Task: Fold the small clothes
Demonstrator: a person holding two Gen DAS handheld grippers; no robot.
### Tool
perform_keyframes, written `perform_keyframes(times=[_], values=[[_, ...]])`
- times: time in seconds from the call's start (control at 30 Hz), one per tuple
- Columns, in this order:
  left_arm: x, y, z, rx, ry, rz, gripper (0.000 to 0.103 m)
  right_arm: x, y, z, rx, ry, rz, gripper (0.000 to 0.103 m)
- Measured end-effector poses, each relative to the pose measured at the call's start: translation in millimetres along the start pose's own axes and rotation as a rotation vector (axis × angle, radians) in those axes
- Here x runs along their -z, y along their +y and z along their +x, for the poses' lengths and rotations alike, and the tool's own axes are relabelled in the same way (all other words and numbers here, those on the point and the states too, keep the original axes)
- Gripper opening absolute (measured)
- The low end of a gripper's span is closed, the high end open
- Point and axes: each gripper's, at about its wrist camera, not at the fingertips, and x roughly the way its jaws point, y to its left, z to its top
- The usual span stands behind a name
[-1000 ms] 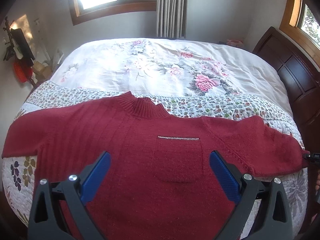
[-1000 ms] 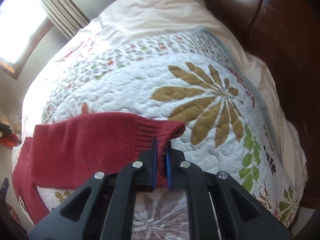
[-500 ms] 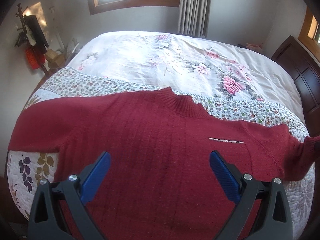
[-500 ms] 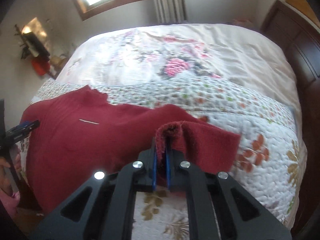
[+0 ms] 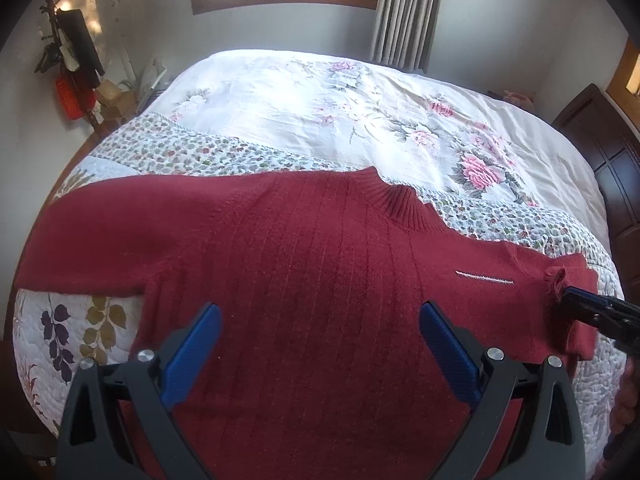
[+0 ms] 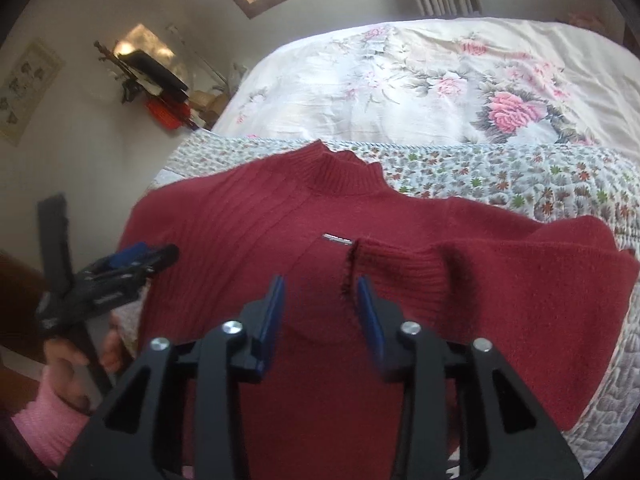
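Note:
A dark red knit sweater (image 5: 320,264) lies front up on the bed, collar (image 5: 400,208) away from me. Its left sleeve (image 5: 120,236) stretches out flat. The right sleeve (image 6: 500,280) is folded inward, and its ribbed cuff (image 6: 400,268) rests on the chest beside the small silver bar (image 6: 338,238). My right gripper (image 6: 320,308) is open, its blue pads on either side of the cuff's edge and nothing clamped between them. Over the sweater's lower body my left gripper (image 5: 324,340) hovers wide open and empty. The right gripper (image 5: 592,312) also shows at the right edge of the left wrist view.
The bed carries a floral quilt (image 5: 224,152) and a pale rose-print cover (image 5: 360,120). A dark wooden headboard (image 5: 616,168) stands to the right. A coat stand with clutter (image 5: 72,64) is by the left wall. A hand in a pink sleeve (image 6: 52,420) holds the left gripper (image 6: 120,268).
My right gripper carried the right sleeve's cuff inward over the chest, then opened and let it go. The left gripper shifted left along the sweater and stayed open.

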Motion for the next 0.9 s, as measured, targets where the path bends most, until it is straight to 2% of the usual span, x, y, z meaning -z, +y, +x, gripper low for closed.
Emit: perform_keyframes(times=[0.07,0.1,0.17,0.27,0.37,0.5,0.67,0.7,0.73,0.77,0.8,0.9], values=[[0.1,-12.0,3.3,0.030,0.013,0.008,0.099,4.1,-6.1,-30.8,-0.050,-0.049,0.012,0.053],[0.2,-22.6,5.3,0.058,0.024,0.014,0.099,4.3,-13.0,-46.9,-0.030,-0.070,0.011,0.053],[2.0,-43.2,9.6,0.117,0.058,0.032,0.099,10.3,-26.5,-69.1,0.039,-0.091,0.021,0.053],[6.9,-85.7,22.1,0.231,0.139,0.073,0.099,30.4,-62.2,-98.0,0.198,-0.107,0.069,0.053],[13.8,-119.8,38.0,0.308,0.225,0.080,0.099,57.7,-105.8,-110.2,0.230,-0.106,0.182,0.053],[19.3,-150.3,57.9,0.359,0.292,0.070,0.099,95.8,-140.9,-123.9,0.257,-0.117,0.266,0.053],[18.0,-168.7,62.8,0.334,0.286,0.040,0.095,124.3,-152.5,-131.7,0.260,-0.134,0.312,0.053],[16.5,-168.8,61.5,0.316,0.275,0.019,0.084,128.7,-154.9,-132.8,0.264,-0.138,0.318,0.053],[15.5,-169.1,59.1,0.308,0.263,0.005,0.066,131.6,-156.9,-133.9,0.261,-0.141,0.328,0.053],[14.0,-169.2,56.8,0.320,0.255,-0.004,0.056,134.6,-159.6,-134.8,0.254,-0.141,0.339,0.053],[11.6,-167.9,55.6,0.336,0.256,-0.010,0.039,135.8,-163.8,-134.5,0.250,-0.140,0.348,0.053],[7.1,-161.1,49.2,0.374,0.230,-0.049,0.024,136.0,-168.0,-132.2,0.249,-0.141,0.364,0.053]])
